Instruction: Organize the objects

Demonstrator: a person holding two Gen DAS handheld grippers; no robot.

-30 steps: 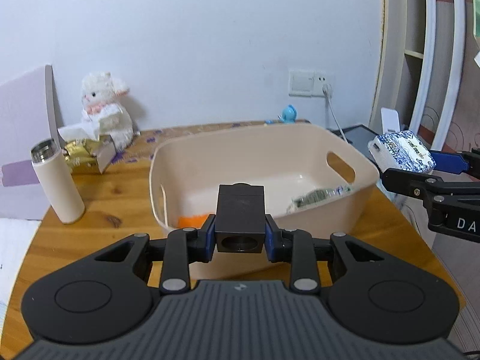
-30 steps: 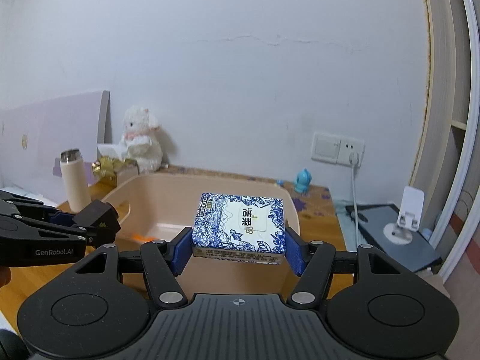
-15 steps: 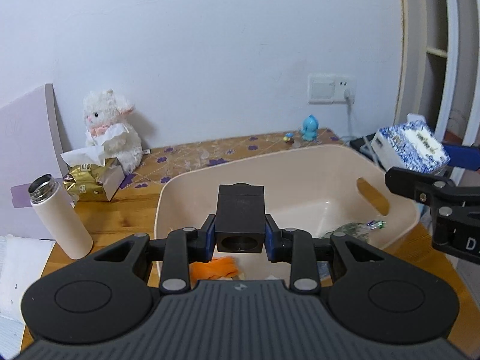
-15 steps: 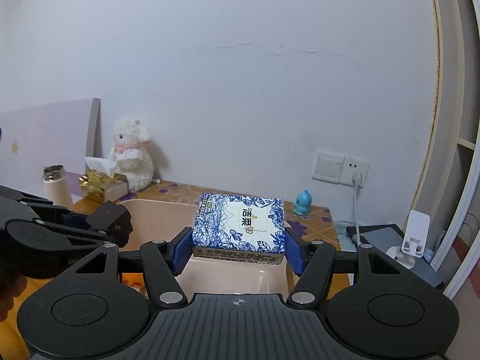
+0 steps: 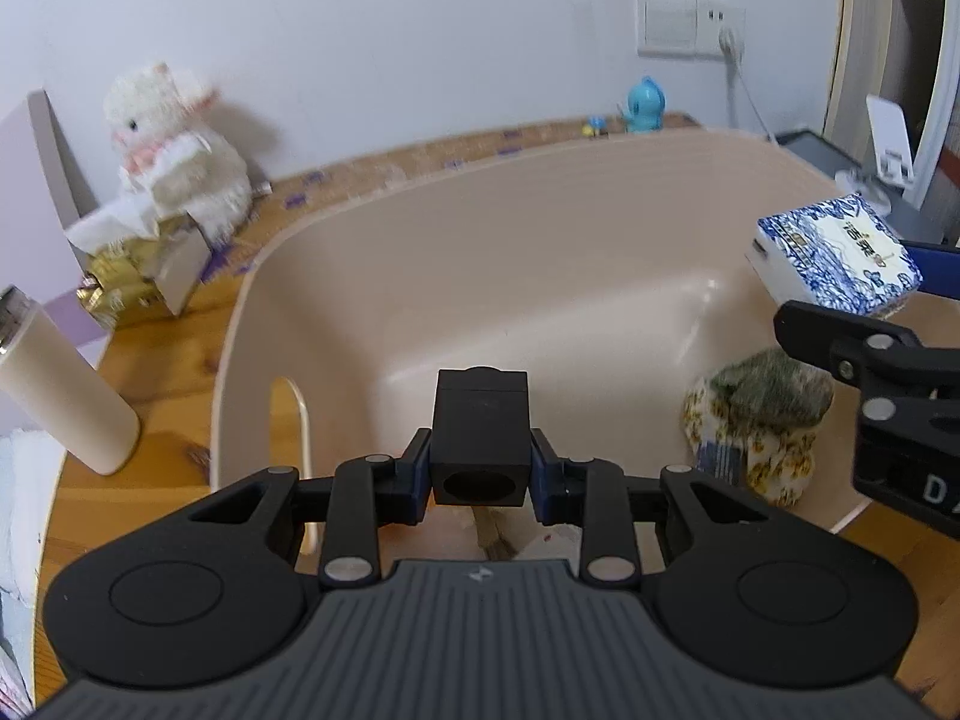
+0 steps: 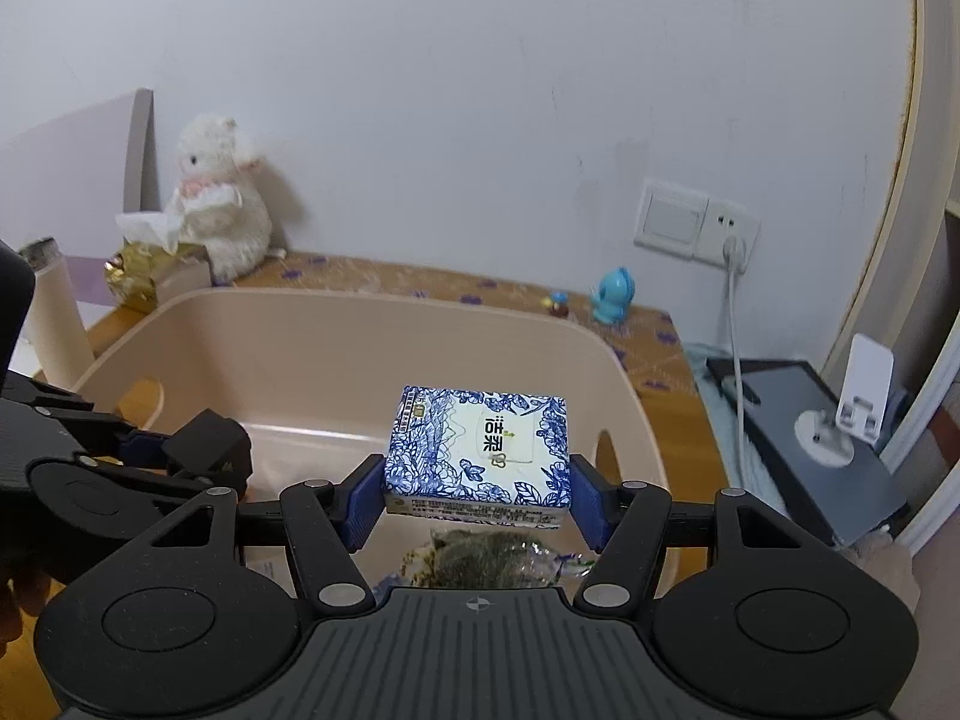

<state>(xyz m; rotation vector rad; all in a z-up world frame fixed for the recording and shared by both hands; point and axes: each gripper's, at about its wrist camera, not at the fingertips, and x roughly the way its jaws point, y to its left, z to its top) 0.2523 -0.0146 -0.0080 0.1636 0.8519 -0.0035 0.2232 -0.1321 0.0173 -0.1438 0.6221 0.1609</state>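
1. Over the big tub (image 5: 540, 228), the left gripper (image 5: 480, 468) squeezes a black block (image 5: 480, 426).
2. Beside it, the right gripper (image 6: 477, 495) squeezes a blue flower tissue pack (image 6: 480, 450) above the tub.

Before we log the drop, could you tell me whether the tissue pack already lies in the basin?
No, the tissue pack is clamped in the right hand-held gripper above the basin.
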